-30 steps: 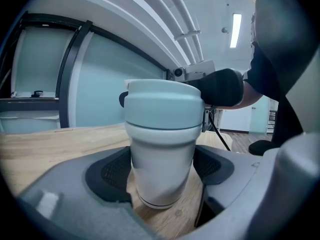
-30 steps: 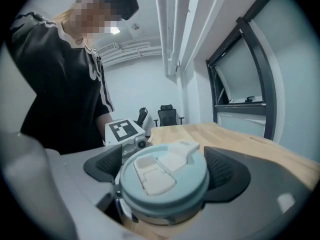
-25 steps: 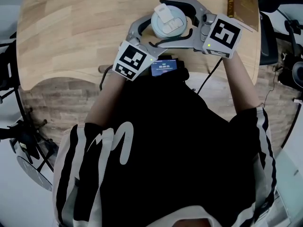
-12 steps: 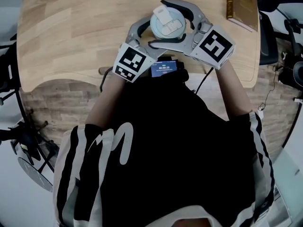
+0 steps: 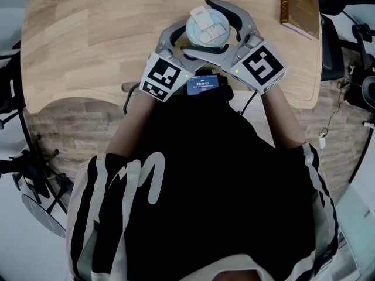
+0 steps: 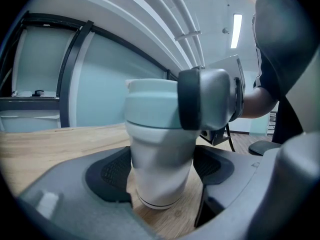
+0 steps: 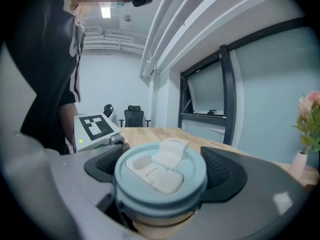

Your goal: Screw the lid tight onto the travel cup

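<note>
Black short-sleeved shirt with white stripes.

Left tool clamps the travel cup; right tool, just above, clamps the lid; both forearms converge.

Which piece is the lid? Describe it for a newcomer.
On the wooden table, at the edge nearest the person, stands a white travel cup. Its top is the lid: round, pale blue, white flip tab, clamped in the right gripper.

Lt-blue lid, white cup, blk/wht cubes, prob. brown book.
</note>
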`<state>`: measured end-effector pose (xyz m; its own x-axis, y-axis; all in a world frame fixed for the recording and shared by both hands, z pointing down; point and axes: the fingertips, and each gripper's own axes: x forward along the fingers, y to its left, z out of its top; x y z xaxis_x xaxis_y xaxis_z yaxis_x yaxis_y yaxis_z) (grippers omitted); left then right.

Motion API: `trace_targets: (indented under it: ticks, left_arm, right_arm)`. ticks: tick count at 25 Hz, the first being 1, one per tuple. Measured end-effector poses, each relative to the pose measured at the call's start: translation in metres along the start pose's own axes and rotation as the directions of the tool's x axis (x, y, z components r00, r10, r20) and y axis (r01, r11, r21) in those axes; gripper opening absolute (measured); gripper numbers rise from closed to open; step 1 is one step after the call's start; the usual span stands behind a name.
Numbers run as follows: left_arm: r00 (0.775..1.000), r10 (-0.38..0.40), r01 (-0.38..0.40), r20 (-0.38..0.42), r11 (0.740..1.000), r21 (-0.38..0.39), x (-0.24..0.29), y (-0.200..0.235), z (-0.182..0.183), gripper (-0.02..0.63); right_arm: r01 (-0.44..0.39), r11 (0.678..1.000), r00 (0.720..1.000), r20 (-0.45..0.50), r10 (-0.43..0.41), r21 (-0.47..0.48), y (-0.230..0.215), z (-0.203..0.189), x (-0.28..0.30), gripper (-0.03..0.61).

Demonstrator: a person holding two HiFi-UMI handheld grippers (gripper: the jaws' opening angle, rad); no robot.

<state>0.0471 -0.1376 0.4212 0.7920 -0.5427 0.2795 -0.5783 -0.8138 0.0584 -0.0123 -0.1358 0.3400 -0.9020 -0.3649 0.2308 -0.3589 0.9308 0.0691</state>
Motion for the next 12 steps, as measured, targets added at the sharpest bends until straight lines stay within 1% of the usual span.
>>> trace_targets:
  ticks: [6,9,12]
  left_arm:
    - [1.000,0.004,-0.004,0.000,1.000,0.000,-0.0011,0.0000,0.0001,0.396]
    - [1.000,0.003,-0.003,0.003,1.000,0.002,-0.0009,-0.0004,0.0006,0.396]
    - [1.000,0.003,-0.003,0.007,1.000,0.005,-0.0010,-0.0004,0.0007,0.397]
  right_arm:
    - [0.086,0.996,0.996,0.003,-0.086,0.000,-0.0032,-0.0015,-0.0013,0.479]
    - [0.130,0.991,0.991,0.017,-0.131,0.016,-0.0049,0.0009,-0.0027,0.479]
    - [0.137,0.990,0.990,0.015,-0.137,0.026,-0.0052,0.0006,-0.0028,0.479]
